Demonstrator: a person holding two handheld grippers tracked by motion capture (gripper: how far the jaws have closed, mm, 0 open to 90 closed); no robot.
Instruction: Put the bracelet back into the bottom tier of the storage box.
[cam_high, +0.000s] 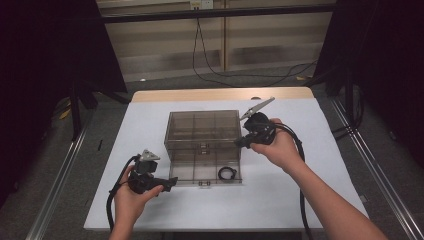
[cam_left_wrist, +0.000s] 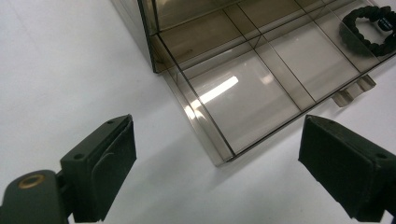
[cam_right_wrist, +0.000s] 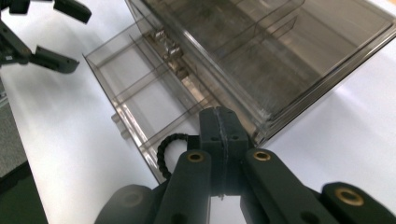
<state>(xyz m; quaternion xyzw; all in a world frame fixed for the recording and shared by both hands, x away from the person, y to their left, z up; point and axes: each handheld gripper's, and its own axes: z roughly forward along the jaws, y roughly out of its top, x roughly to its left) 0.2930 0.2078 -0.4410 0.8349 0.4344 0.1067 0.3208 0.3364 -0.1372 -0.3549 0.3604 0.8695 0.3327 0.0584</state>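
The right tool's (cam_right_wrist: 219, 140) own black arms cover part of the black bracelet (cam_right_wrist: 170, 151) in the right gripper view, so just an arc of it shows at the near corner of the smoky clear organiser box (cam_right_wrist: 261, 60). In the left gripper view the bracelet (cam_left_wrist: 371, 25) is cut off by the frame's upper right corner. From the high view it is a small dark ring (cam_high: 227, 173), too small to make out its weave, and the dividers of the box (cam_high: 202, 145) blur together.

The bracelet lies in the front right compartment of the box's opened-out lower half. The right tool (cam_high: 250, 135) is held just off the box's right side, above and beside that compartment, its jaws pressed together on nothing. The left tool (cam_high: 167, 184) sits at the box's front left corner, apart from the bracelet, jaws spread wide with only bare surface and the box corner between them (cam_left_wrist: 215, 168).

The box rests mid-way on a white tabletop (cam_high: 150, 120) with a pale wooden strip along the edge beyond the box. Past that, grey floor, light wall panels with a hanging black cable (cam_high: 200, 55), and dark curtains flanking either side of the box
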